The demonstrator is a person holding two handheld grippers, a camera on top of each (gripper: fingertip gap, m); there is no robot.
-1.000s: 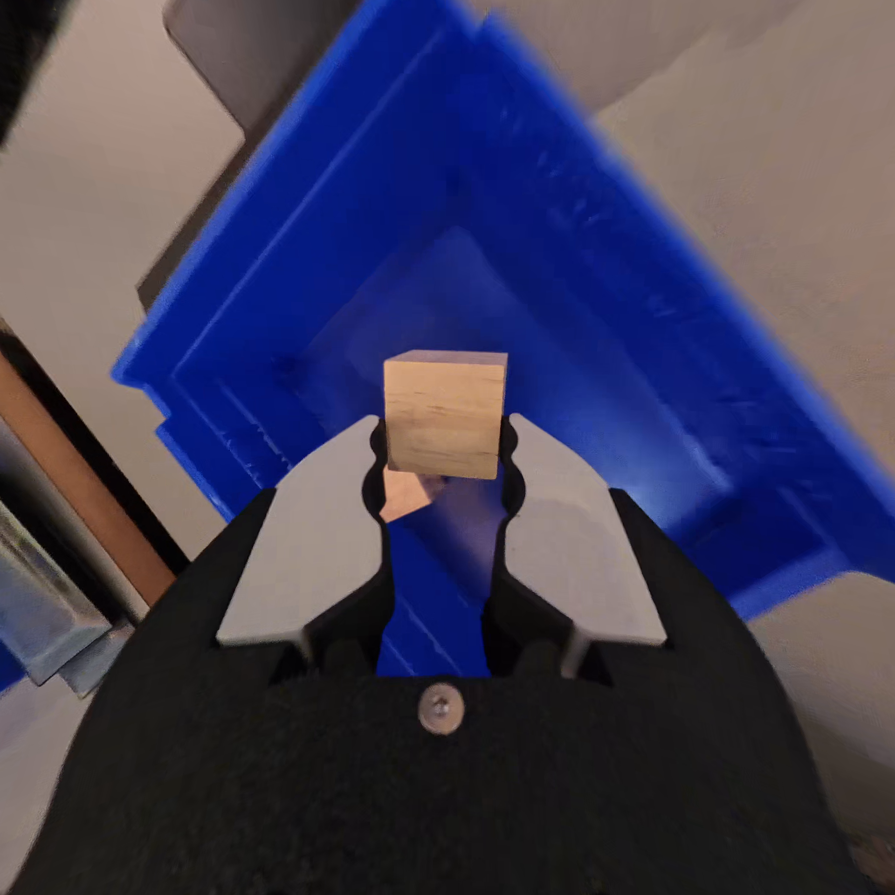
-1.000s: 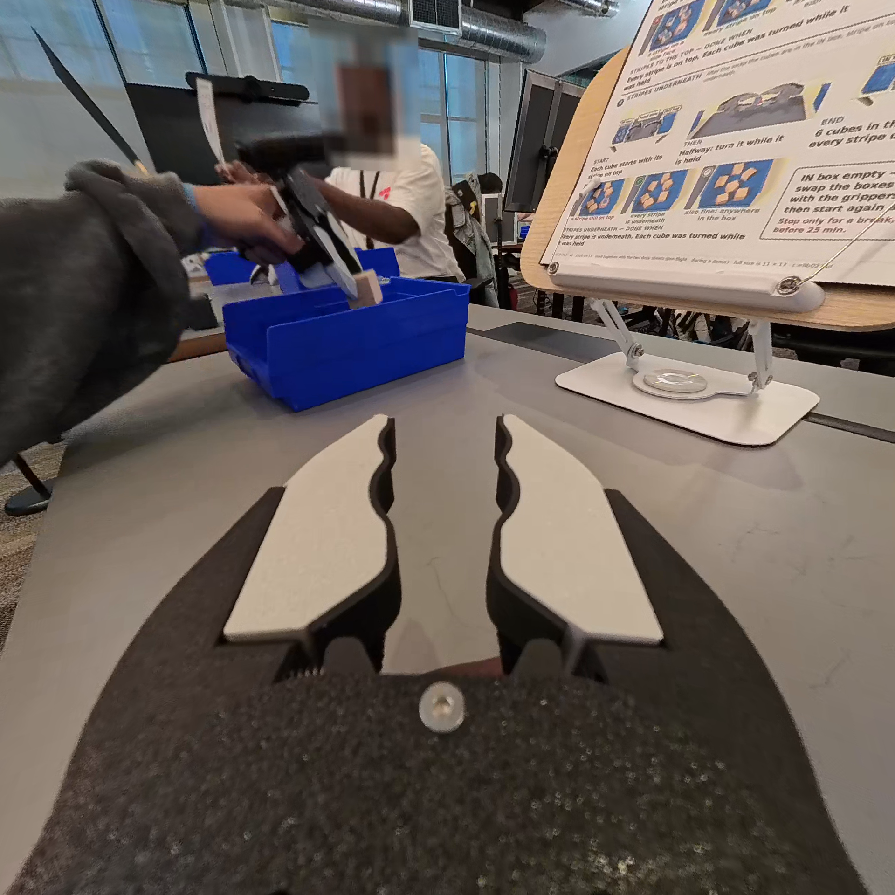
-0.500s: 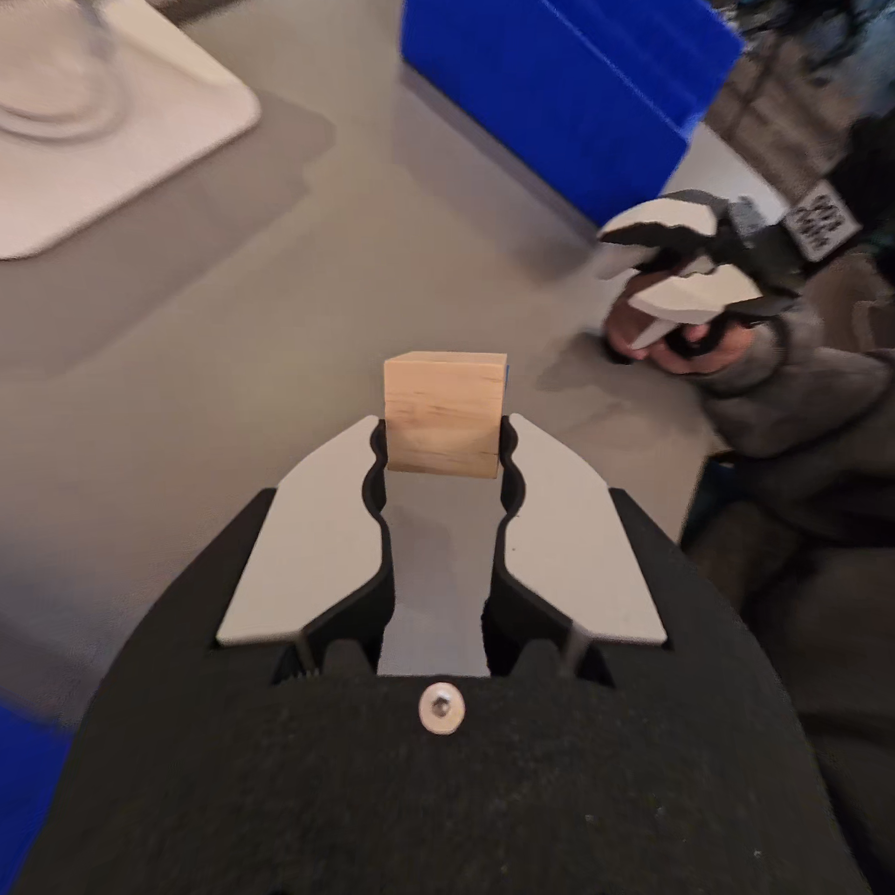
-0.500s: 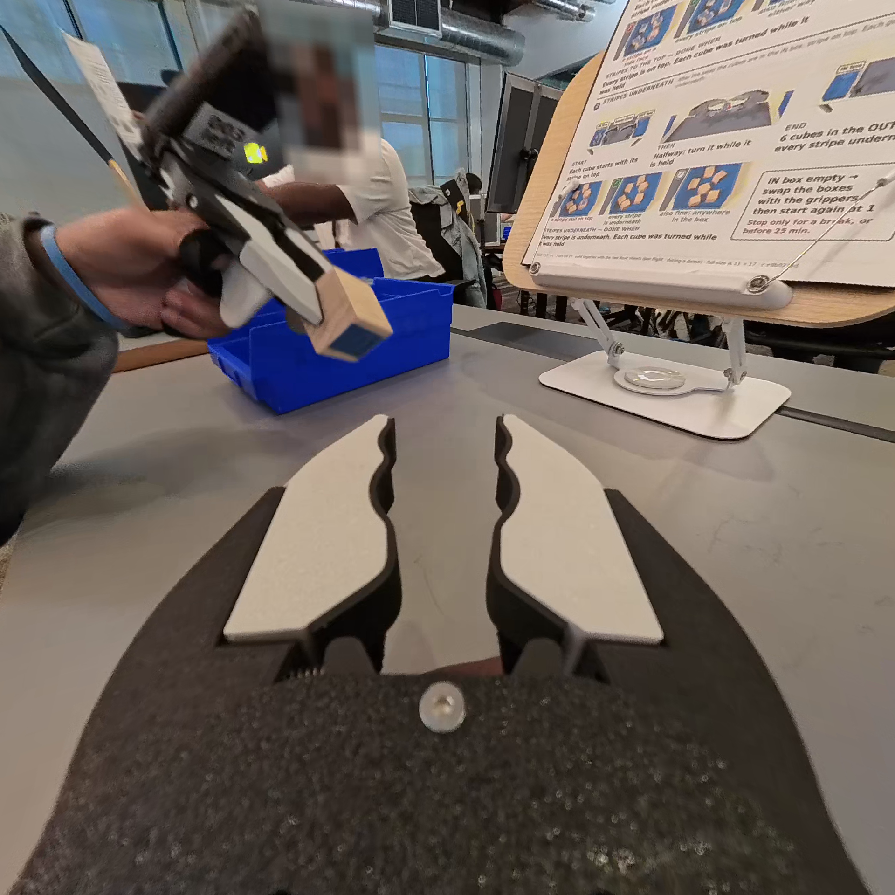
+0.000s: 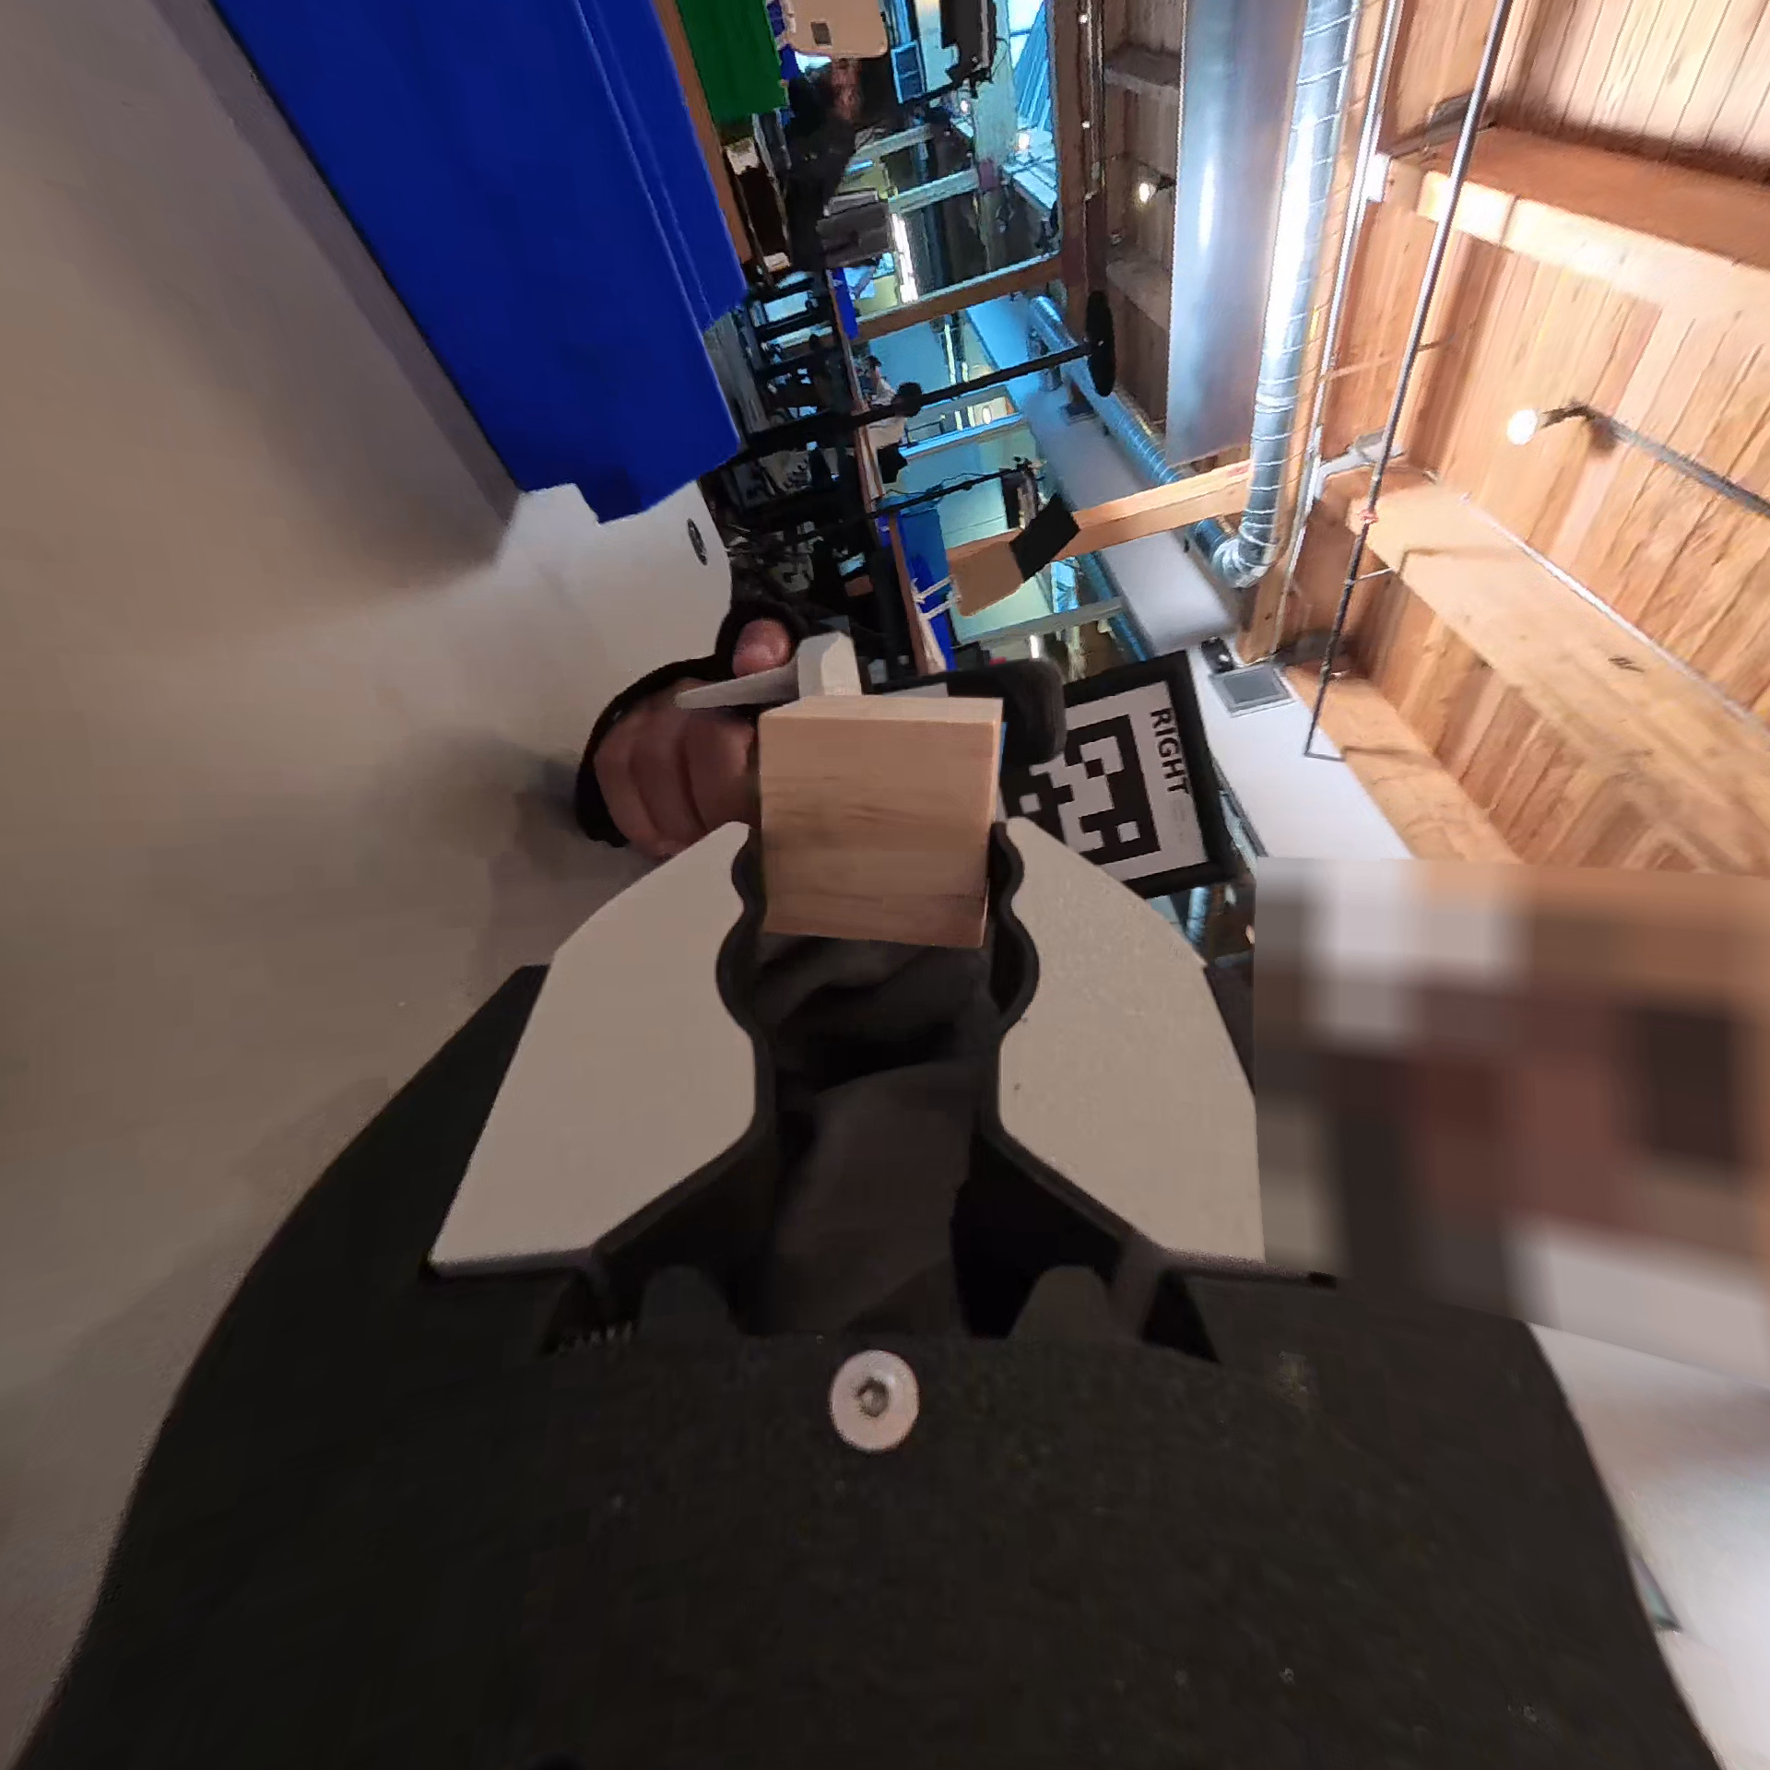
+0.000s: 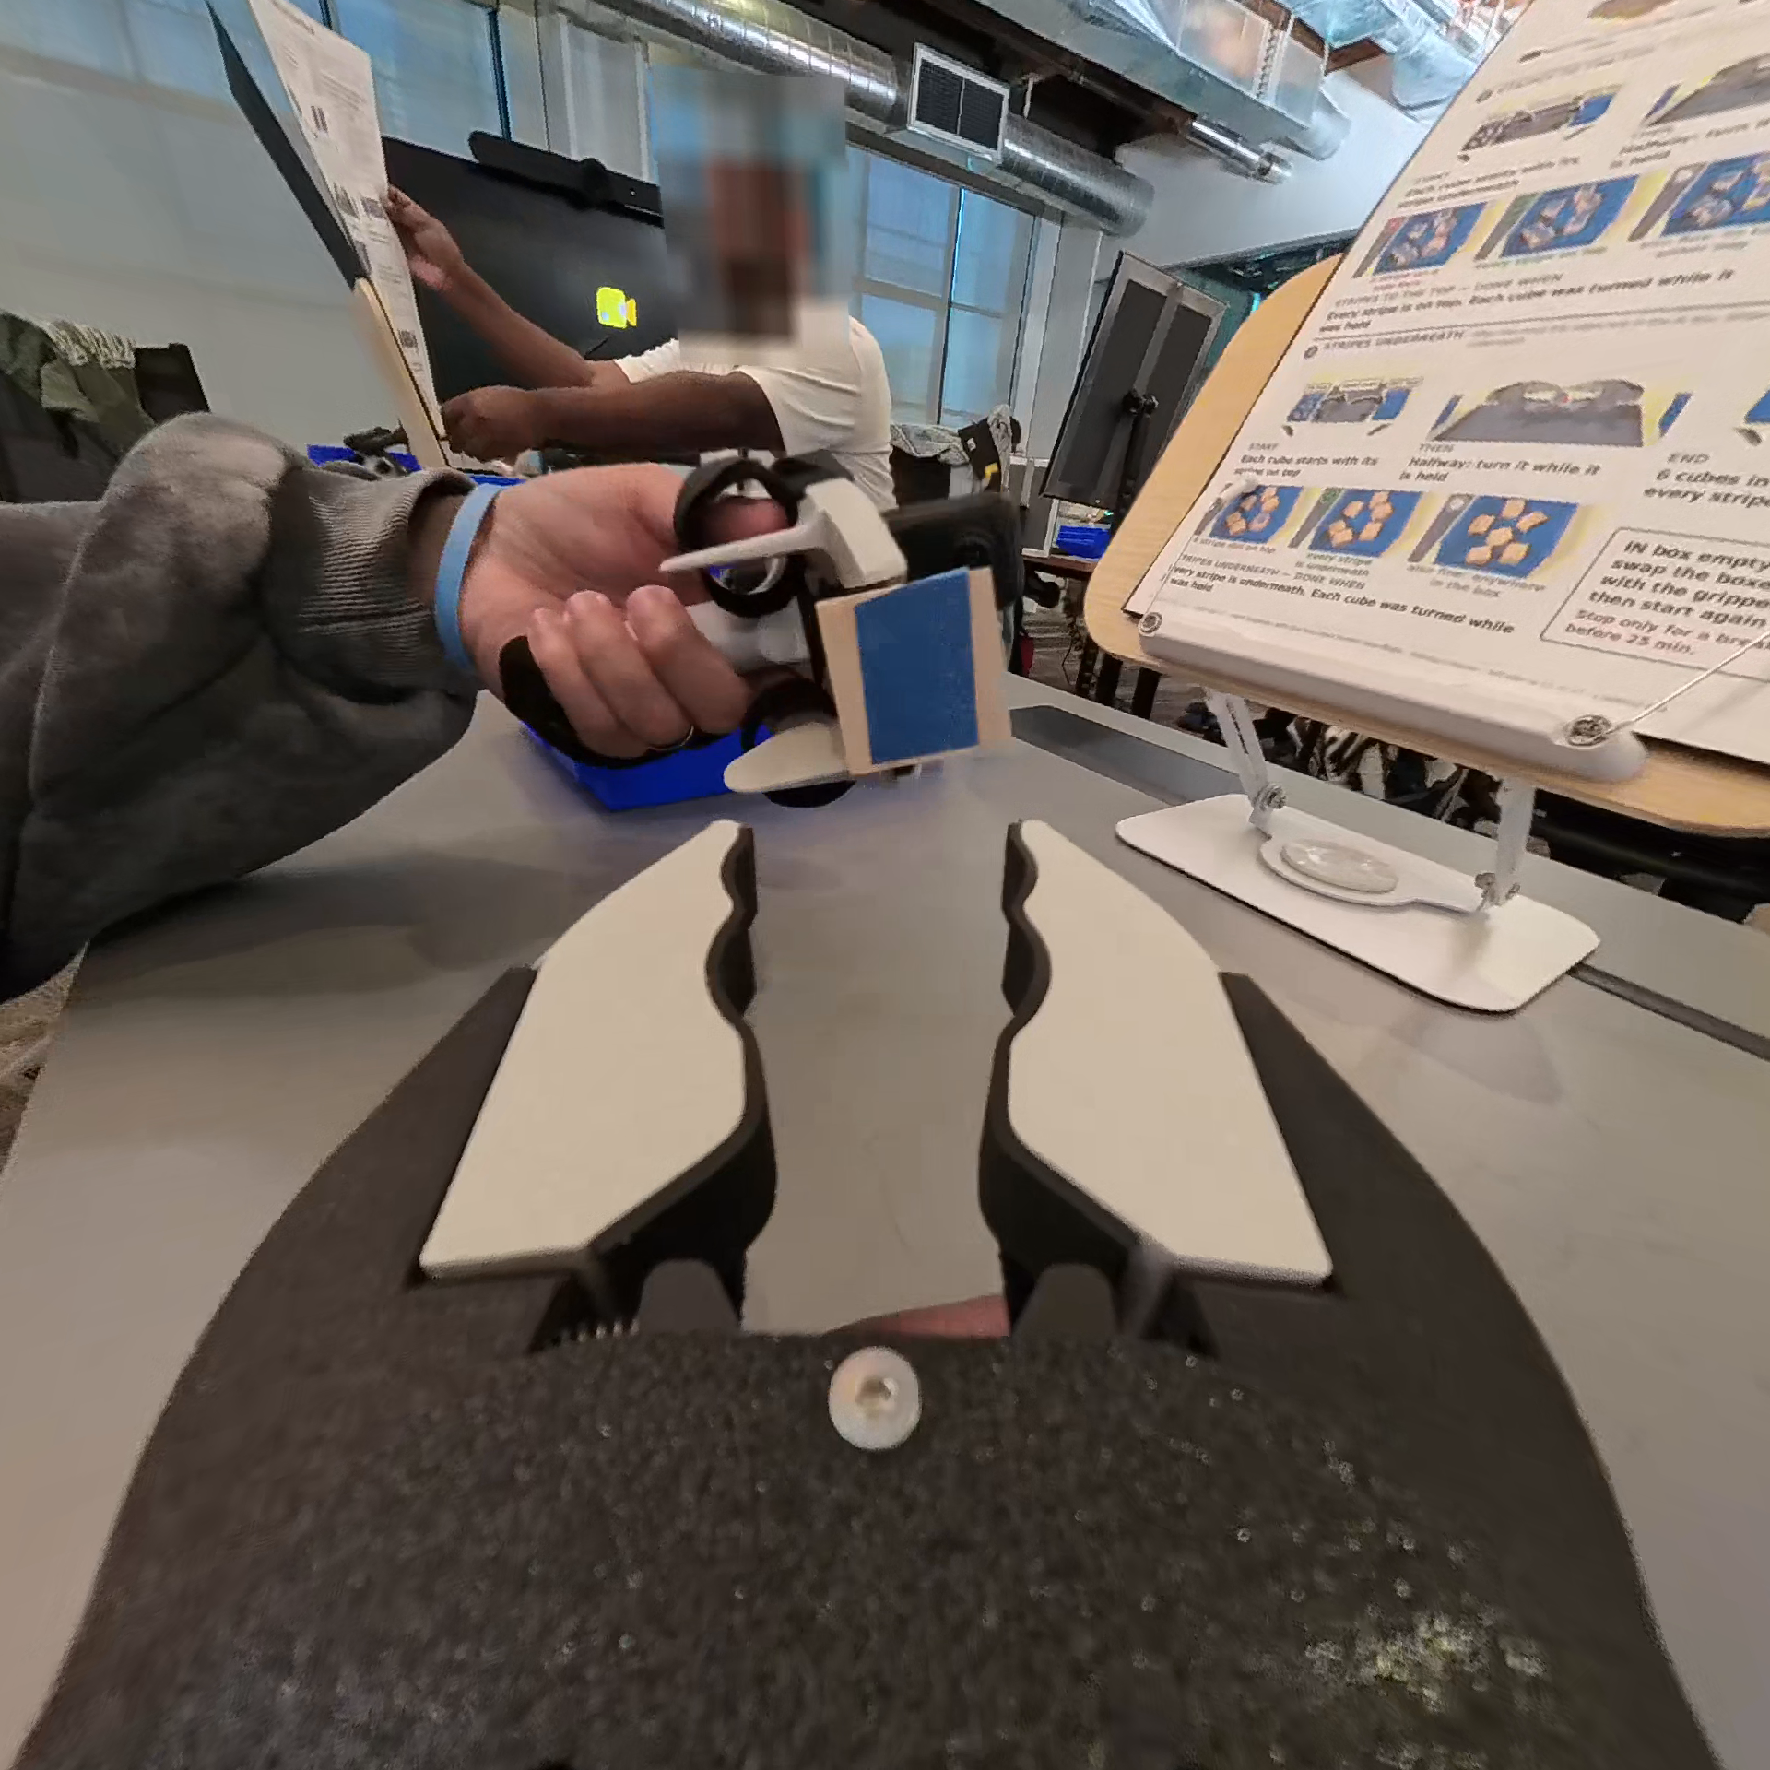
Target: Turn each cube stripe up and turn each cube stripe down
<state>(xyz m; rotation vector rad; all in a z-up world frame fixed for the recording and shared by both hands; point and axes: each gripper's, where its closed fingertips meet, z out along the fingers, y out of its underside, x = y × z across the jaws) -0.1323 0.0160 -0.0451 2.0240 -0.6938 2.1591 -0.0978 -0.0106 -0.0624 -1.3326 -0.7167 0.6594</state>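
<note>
Grey table (image 6: 1437, 1197) underneath everything. Blue bin (image 6: 651, 781) back on that table, behind the hand. Wooden cube (image 6: 915, 670) pinched in the left gripper (image 5: 873, 867), up off the table, blue stripe turned sideways toward the right gripper (image 6: 876, 924), which sits gaping and empty low over it. Only catching the cube's back edge, so could easily twist out mid-handoff and drop.

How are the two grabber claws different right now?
The left gripper is shut on the wooden cube with a blue stripe; the right gripper is open and empty. The left gripper is held up off the grey table, while the right gripper points low across it. Both have pale fingers on black bodies.
</note>
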